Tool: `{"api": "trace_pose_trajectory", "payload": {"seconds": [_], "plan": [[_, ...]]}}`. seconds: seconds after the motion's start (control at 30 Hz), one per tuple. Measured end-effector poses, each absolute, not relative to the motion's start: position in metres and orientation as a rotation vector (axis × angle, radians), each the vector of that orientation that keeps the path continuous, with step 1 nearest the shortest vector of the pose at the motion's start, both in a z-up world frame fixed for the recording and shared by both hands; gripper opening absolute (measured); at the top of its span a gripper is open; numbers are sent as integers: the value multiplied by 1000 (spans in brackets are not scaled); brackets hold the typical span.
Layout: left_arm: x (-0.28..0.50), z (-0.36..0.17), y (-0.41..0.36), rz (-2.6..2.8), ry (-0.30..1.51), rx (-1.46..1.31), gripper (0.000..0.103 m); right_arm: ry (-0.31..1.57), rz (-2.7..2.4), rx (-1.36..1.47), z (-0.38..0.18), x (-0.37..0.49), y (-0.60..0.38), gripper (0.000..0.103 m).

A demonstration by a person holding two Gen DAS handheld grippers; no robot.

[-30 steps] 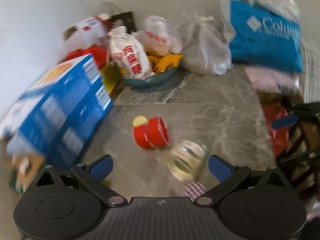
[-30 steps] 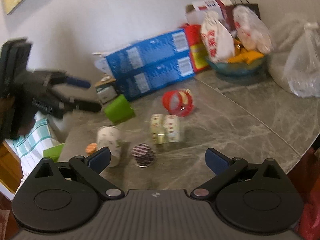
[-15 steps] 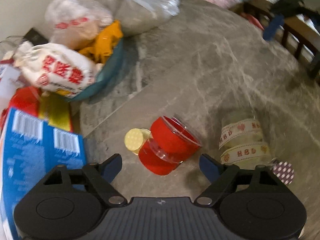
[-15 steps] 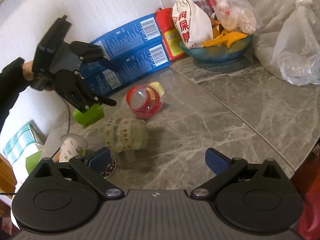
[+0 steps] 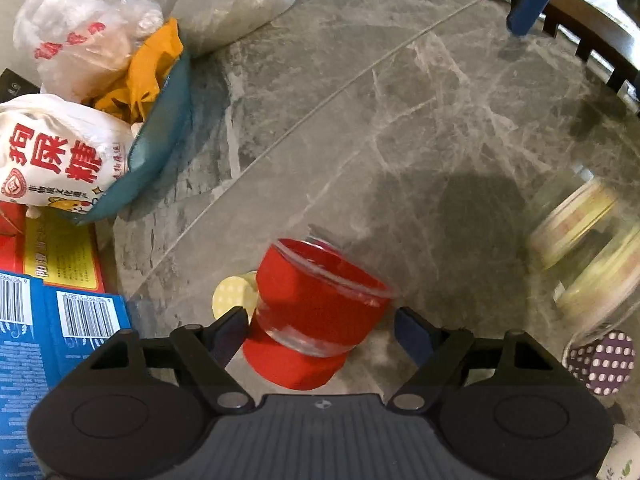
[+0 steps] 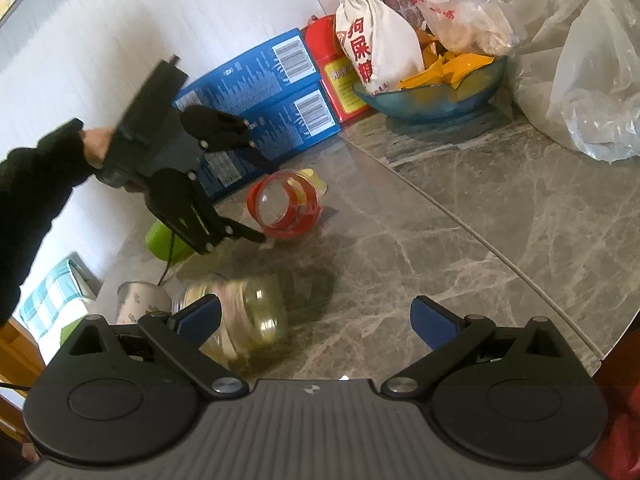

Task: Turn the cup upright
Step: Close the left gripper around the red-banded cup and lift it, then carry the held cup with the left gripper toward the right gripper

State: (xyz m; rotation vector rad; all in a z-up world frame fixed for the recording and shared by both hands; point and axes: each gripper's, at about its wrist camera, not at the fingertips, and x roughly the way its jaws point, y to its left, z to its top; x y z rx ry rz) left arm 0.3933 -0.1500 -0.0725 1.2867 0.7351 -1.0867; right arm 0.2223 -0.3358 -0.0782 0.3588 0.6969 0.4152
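My left gripper (image 5: 320,330) has its jaws spread wide, one blue pad on either side of the red cup (image 5: 316,308), neither pad seen to press it. The red cup lies on its side on the grey marble table (image 5: 420,128), clear rim turned away from my left wrist camera, red base nearest the gripper body. From the right wrist camera the same cup (image 6: 285,210) shows its open mouth towards that lens, with the left gripper (image 6: 256,200) reaching in from the left; one finger tip sits by the cup's lower edge, and whether it touches I cannot tell.

My right gripper (image 6: 316,322) is also wide apart and holds nothing. A clear glass jar with patterned bands (image 6: 240,326) lies on its side just behind its left pad, blurred; contact there I cannot confirm. The jar (image 5: 588,264) appears at the right edge of the left view, well apart from the red cup.

Further out: a yellow dotted lid (image 5: 234,298) lies just beside the cup, a purple dotted lid (image 5: 600,362) beside the jar. Blue boxes (image 6: 260,100) stand against the wall, and a teal bowl (image 6: 432,102) holds snack bags, a white cloth sack (image 6: 376,46) among them
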Motion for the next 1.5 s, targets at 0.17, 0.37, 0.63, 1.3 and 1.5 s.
{"api": "trace_pose_trajectory", "payload": {"seconds": [0.17, 0.37, 0.63, 1.3, 1.5], "plan": [[399, -70, -150, -1063, 756, 1232, 71, 705, 422, 370, -83, 221, -338, 102], [398, -64, -145, -999, 738, 1171, 69, 770, 447, 313, -93, 212, -327, 102], [370, -15, -123, -868, 658, 1075, 69, 753, 477, 358, -100, 207, -324, 102], [183, 55, -34, -442, 607, 766, 72, 495, 590, 368, -78, 218, -271, 102], [143, 21, -22, -312, 737, 553, 72, 477, 562, 290, -67, 206, -257, 102]]}}
